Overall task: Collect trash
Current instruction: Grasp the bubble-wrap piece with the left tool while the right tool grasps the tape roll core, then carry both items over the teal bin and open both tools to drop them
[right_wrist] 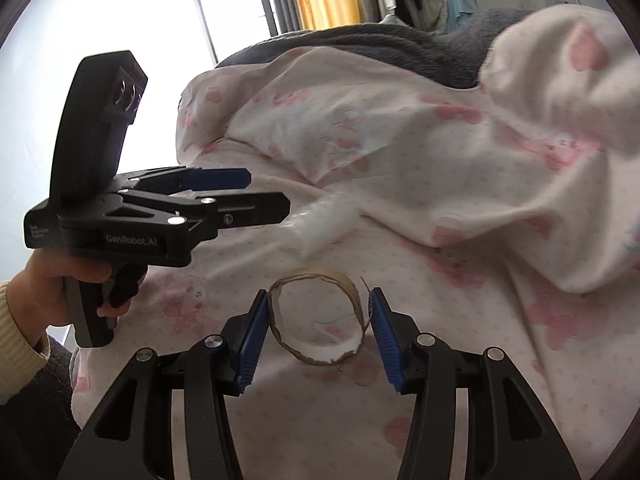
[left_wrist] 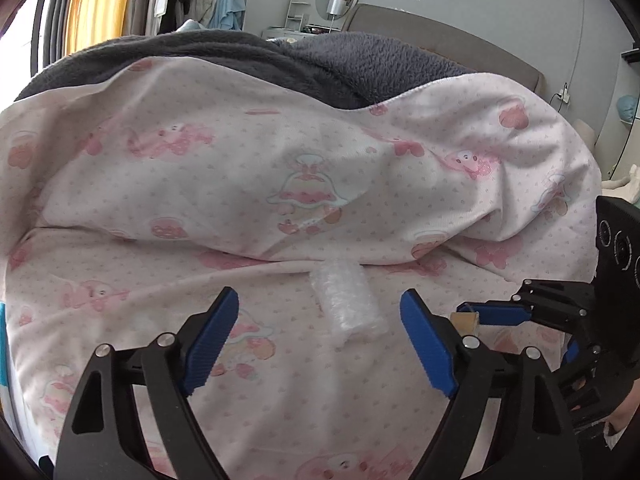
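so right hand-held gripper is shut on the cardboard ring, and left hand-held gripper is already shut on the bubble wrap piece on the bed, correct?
Not quite. The left hand-held gripper is open: in the left wrist view the bubble wrap piece lies on the sheet between its fingers, untouched. The rest holds: the right hand-held gripper is shut on the cardboard ring.

Bubble wrap piece (left_wrist: 348, 304) lies on the bed sheet (left_wrist: 280, 400), just in front of the bunched quilt (left_wrist: 280, 152). Fleece blanket (left_wrist: 240, 56) behind the quilt, headboard (left_wrist: 440, 36) behind that at right. Left gripper (left_wrist: 320, 340) sits over the wrap, fingers either side, not touching. Cardboard ring (right_wrist: 318, 316) to the wrap's right, between the right gripper (right_wrist: 318, 334) pads. Left hand (right_wrist: 60, 292) at left edge.
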### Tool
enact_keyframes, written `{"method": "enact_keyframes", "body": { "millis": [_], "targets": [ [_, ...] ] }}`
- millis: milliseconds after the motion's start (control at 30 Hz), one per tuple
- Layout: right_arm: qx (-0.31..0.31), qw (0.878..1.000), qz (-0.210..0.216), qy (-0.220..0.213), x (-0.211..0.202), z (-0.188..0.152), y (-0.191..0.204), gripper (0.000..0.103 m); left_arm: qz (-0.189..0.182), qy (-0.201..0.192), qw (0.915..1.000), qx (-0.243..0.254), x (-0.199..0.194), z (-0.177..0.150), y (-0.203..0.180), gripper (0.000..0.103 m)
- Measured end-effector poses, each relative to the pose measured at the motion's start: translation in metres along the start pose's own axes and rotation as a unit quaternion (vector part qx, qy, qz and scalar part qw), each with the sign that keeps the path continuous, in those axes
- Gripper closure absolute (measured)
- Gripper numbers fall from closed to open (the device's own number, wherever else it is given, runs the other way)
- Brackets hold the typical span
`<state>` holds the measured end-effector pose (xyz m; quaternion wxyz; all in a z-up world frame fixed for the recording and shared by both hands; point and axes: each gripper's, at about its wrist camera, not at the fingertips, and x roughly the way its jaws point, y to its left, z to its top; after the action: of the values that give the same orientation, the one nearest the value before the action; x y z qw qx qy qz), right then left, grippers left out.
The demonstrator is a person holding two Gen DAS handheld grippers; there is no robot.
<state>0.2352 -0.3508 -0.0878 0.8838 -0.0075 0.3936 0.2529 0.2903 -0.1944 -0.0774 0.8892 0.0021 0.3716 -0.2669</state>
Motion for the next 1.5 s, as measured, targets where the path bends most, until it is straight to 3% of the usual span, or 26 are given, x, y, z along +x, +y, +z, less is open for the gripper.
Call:
{"method": "enact_keyframes", "body": {
  "millis": [267, 367, 467, 600, 833, 933, 1167, 1233, 1267, 1500],
  "targets": [
    [0.026, 0.999, 0.023, 0.004, -0.004, -0.006, -0.015, 0.052, -0.003, 0.027, 0.9996, 0.004, 0.021, -0.002, -0.009, 0.028],
    [0.007, 1.0, 0.016, 0.019, 0.003, -0.009, -0.009, 0.052, -0.01, 0.039, 0.9992, -0.004, 0.029, 0.0, -0.008, 0.033],
    [-0.002, 1.0, 0.01, 0.024, 0.005, -0.012, -0.007, 0.054, -0.011, 0.054, 0.9985, -0.005, 0.037, 0.0, -0.008, 0.042],
    [0.006, 1.0, 0.01, 0.016, 0.002, -0.011, -0.012, 0.056, -0.02, 0.062, 0.9978, -0.014, 0.041, -0.001, -0.004, 0.063],
    [0.0, 1.0, 0.008, 0.01, 0.002, -0.008, -0.007, 0.056, -0.018, 0.052, 0.998, -0.03, 0.029, -0.001, 0.01, 0.066],
    [0.0, 1.0, 0.008, 0.004, 0.002, -0.006, -0.006, 0.04, -0.013, 0.042, 0.9986, -0.029, 0.019, -0.002, 0.014, 0.066],
    [-0.004, 1.0, -0.004, 0.012, 0.015, 0.001, 0.001, 0.04, -0.005, 0.034, 0.999, -0.03, 0.0, -0.004, 0.024, 0.066],
    [-0.005, 0.999, -0.019, 0.027, 0.023, 0.003, 0.003, 0.042, -0.005, 0.033, 0.999, -0.028, -0.001, -0.003, 0.025, 0.066],
    [-0.006, 0.999, -0.025, 0.035, 0.027, 0.004, 0.004, 0.056, -0.005, 0.032, 0.9991, -0.028, -0.004, -0.004, 0.028, 0.066],
    [-0.011, 0.999, -0.035, 0.026, 0.032, 0.019, 0.018, 0.057, 0.007, 0.023, 0.9995, -0.021, -0.027, -0.01, 0.045, 0.066]
  ]
}}
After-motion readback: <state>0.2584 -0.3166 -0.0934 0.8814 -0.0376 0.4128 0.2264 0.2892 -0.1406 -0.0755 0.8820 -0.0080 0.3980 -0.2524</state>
